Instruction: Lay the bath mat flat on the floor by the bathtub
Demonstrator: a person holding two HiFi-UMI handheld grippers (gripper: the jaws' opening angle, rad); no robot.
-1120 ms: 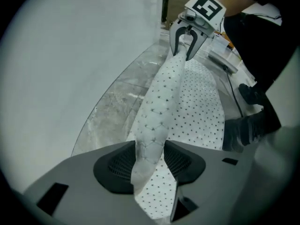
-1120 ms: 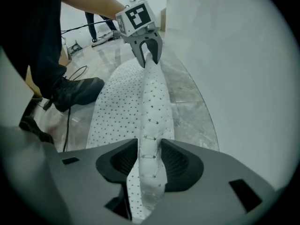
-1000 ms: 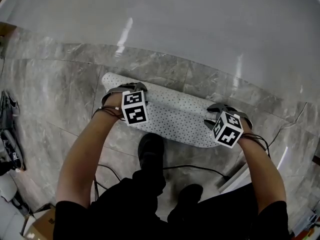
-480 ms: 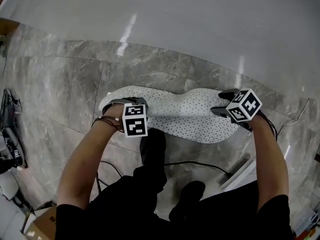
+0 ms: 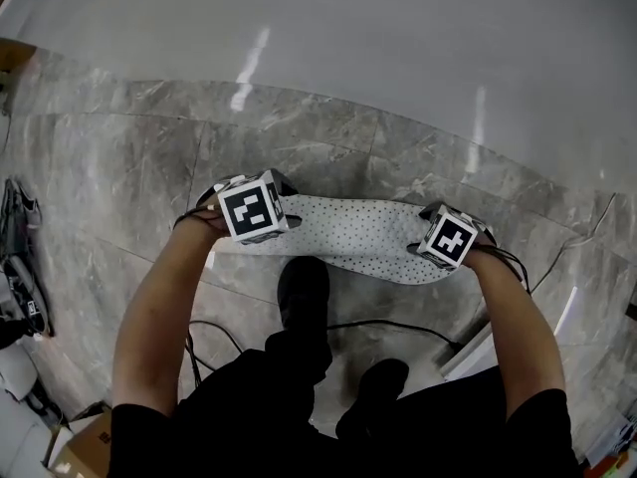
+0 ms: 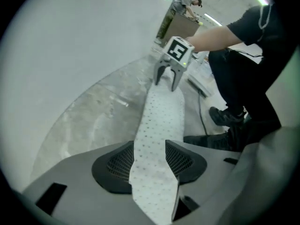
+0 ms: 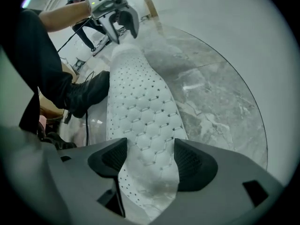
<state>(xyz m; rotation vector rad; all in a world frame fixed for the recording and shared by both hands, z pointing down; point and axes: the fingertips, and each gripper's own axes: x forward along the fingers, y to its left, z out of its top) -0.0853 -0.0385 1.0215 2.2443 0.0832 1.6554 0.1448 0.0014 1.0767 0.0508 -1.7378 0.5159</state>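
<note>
The white dotted bath mat [image 5: 348, 237] stretches as a long strip over the grey marble floor [image 5: 119, 187], just in front of the white bathtub wall [image 5: 398, 48]. My left gripper [image 5: 284, 217] holds the mat's left end. In the left gripper view the mat [image 6: 159, 116] fills the gap of my left gripper [image 6: 150, 161] from pad to pad while the jaws are opening. My right gripper [image 5: 416, 247] is at the mat's right end. Its jaws [image 7: 147, 161] are opening wide, and the mat [image 7: 140, 111] lies loosely between them.
The person's black shoes [image 5: 302, 292] stand right behind the mat, with a black cable [image 5: 398, 332] on the floor between them. Dark gear [image 5: 15, 257] lies at the far left. A cardboard box [image 5: 75, 446] sits at the bottom left.
The mat, spread wider half a second ago, now shows as a narrower strip. The right gripper came back toward the person and both marker cubes turned.
</note>
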